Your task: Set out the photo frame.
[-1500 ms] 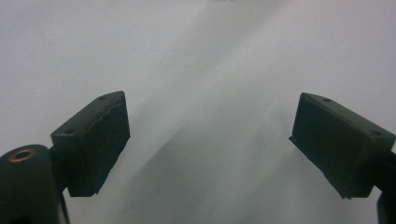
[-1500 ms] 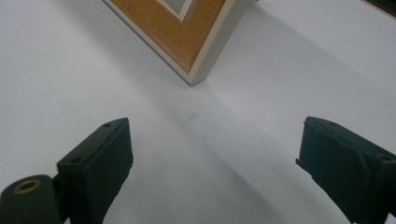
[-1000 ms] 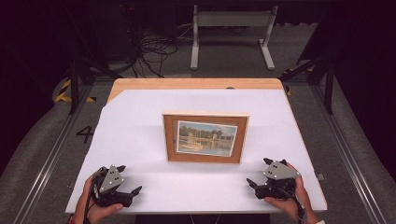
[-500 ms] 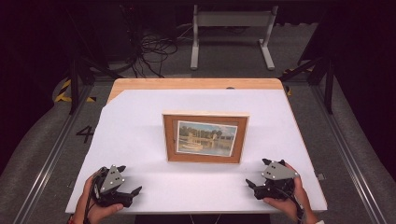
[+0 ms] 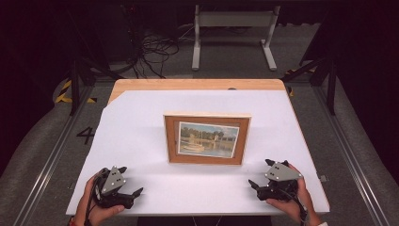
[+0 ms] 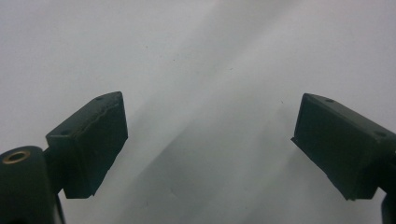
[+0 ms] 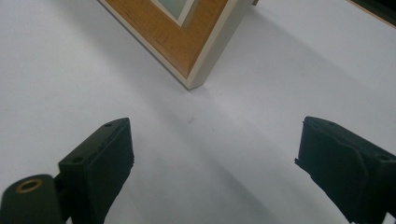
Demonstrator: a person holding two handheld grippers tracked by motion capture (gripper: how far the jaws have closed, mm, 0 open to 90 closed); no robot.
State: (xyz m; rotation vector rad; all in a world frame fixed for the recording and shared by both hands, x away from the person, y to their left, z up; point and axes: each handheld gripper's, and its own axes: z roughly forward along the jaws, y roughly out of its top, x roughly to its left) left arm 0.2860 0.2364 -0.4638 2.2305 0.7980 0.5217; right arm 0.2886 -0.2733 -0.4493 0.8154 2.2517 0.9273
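Two claws rest low on the white worktop [image 5: 141,122], each with jaws spread wide and empty. Between the left claw [image 5: 129,184] and right claw [image 5: 261,175], somewhat beyond both, stands the upright framed picture [image 5: 207,139].

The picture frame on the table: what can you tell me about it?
The frame looks like light wood with a pale inner mat around a landscape print with water. It stands upright, near the middle of the white table, facing the person. Nothing grips it; both grippers sit apart from it at the near edge.
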